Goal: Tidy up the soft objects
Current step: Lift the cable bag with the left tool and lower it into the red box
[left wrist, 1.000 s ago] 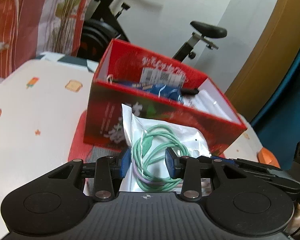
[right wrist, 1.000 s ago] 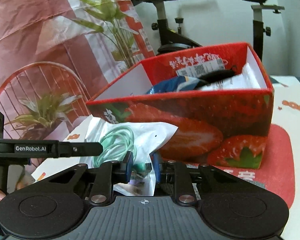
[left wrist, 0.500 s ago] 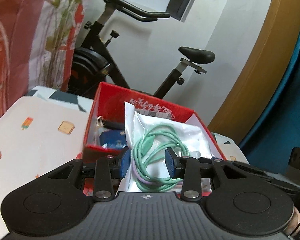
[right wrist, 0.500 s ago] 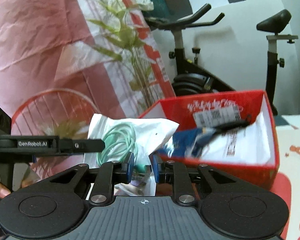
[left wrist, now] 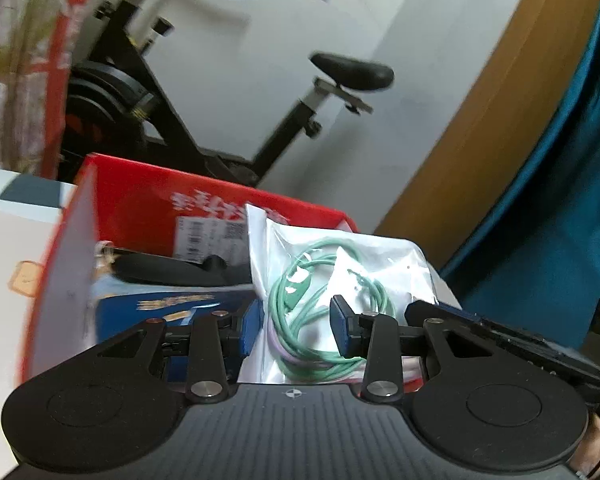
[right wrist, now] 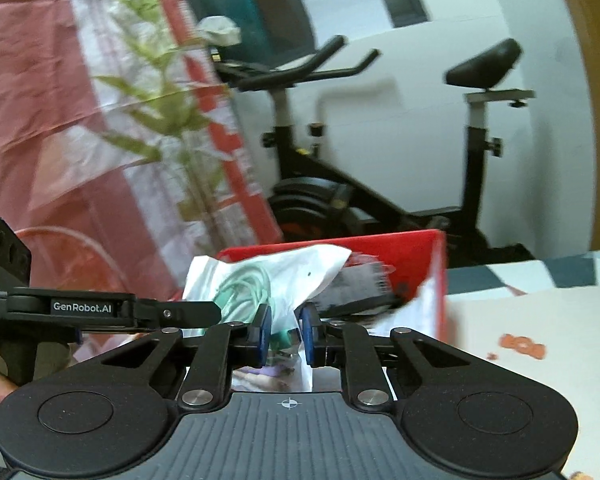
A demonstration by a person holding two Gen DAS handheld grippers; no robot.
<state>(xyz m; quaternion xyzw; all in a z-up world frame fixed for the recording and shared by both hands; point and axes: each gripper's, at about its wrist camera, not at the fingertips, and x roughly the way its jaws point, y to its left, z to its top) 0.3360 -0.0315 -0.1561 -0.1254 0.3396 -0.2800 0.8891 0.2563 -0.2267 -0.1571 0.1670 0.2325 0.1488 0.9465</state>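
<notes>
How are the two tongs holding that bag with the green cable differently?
The left tongs stand wider, spanning the clear bag across its coiled green cable. The right tongs have just been closing and pinch only a thin lower edge of the bag. Both have blue pads and grip the same bag above the red box.

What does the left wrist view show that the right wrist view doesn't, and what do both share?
Left wrist only: a blue packet inside the red box, and a teal curtain at right. Right wrist only: the plant-print sheet and the left gripper seen from the side. Both: the clear bag with the green cable, the box and the exercise bike.
</notes>
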